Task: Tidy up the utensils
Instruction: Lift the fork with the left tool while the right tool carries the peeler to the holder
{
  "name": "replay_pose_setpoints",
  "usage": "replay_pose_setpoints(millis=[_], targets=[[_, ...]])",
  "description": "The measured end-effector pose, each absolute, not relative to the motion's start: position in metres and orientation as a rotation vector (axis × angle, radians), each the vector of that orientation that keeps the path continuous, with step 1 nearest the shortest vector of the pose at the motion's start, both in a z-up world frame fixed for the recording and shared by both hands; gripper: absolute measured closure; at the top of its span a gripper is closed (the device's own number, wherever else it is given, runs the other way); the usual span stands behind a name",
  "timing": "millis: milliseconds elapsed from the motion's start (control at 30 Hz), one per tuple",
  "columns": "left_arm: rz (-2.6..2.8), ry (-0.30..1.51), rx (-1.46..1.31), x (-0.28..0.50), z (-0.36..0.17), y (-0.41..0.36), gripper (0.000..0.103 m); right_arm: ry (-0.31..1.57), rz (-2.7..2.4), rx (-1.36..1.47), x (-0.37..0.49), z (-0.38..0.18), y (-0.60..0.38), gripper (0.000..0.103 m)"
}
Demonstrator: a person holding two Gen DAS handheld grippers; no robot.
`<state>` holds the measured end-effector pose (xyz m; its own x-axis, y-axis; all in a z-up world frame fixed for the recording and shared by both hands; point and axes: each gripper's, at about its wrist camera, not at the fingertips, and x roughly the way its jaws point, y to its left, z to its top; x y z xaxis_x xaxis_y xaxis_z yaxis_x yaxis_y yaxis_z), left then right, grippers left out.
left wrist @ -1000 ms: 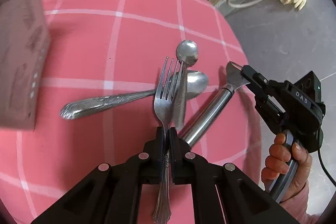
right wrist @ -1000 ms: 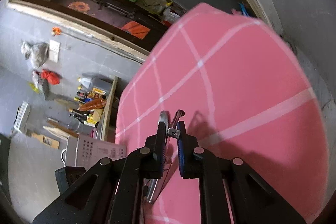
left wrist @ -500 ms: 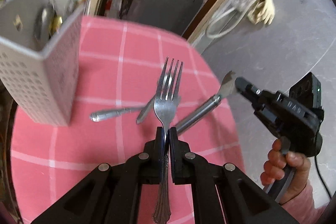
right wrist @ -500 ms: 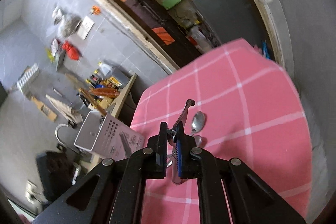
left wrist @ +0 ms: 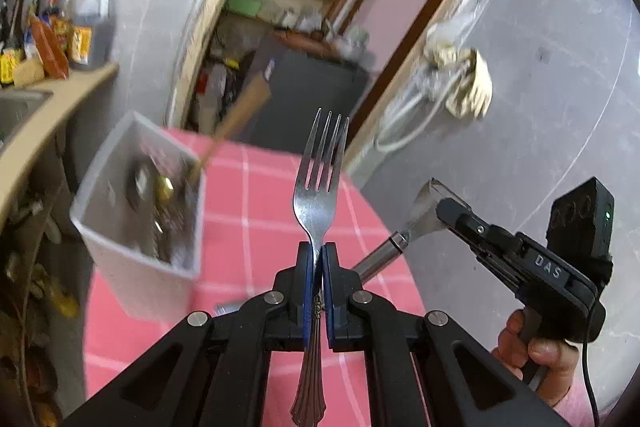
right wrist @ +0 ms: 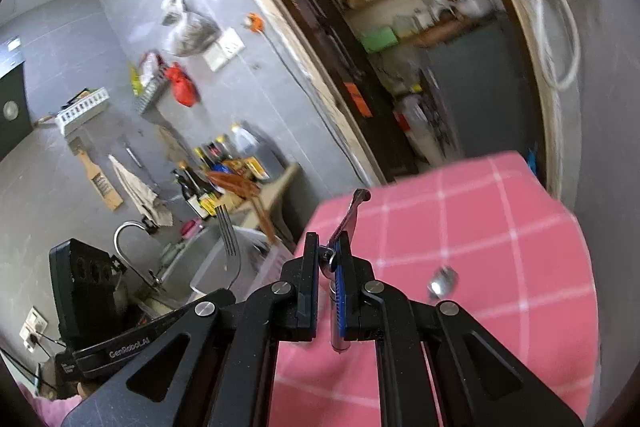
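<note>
Above the pink checked table (left wrist: pixel 256 211), my left claw (left wrist: pixel 319 259) clamps a fork (left wrist: pixel 320 183) upright; my right claw (right wrist: pixel 329 259) grips a peeler (right wrist: pixel 346 219); the grey utensil holder (left wrist: pixel 120 239) stands just left

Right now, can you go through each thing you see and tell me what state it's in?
Left hand-held gripper: shut on the fork.
Fork: held off the table, tines up.
Right hand-held gripper: shut on the peeler.
Peeler: held off the table.
Utensil holder: tilted in this view, utensils already inside.
Spoon: lying loose on the pink checked cloth.
</note>
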<state>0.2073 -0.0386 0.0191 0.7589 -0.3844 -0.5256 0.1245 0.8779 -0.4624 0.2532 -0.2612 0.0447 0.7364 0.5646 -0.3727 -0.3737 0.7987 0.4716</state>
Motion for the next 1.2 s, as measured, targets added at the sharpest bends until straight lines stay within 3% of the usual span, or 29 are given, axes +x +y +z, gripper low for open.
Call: replay_pose_setpoints(millis=[500, 1200], targets=[[-0.173, 0.315, -0.467, 0.225, 0.073, 0.050, 0.098, 0.356, 0.655, 0.299, 0.253, 0.125, -0.168, 0.096], [-0.176, 0.286, -0.504, 0.255, 0.011, 0.072, 0.097, 0.537, 0.618, 0.148, 0.262, 0.059, -0.108, 0.096]])
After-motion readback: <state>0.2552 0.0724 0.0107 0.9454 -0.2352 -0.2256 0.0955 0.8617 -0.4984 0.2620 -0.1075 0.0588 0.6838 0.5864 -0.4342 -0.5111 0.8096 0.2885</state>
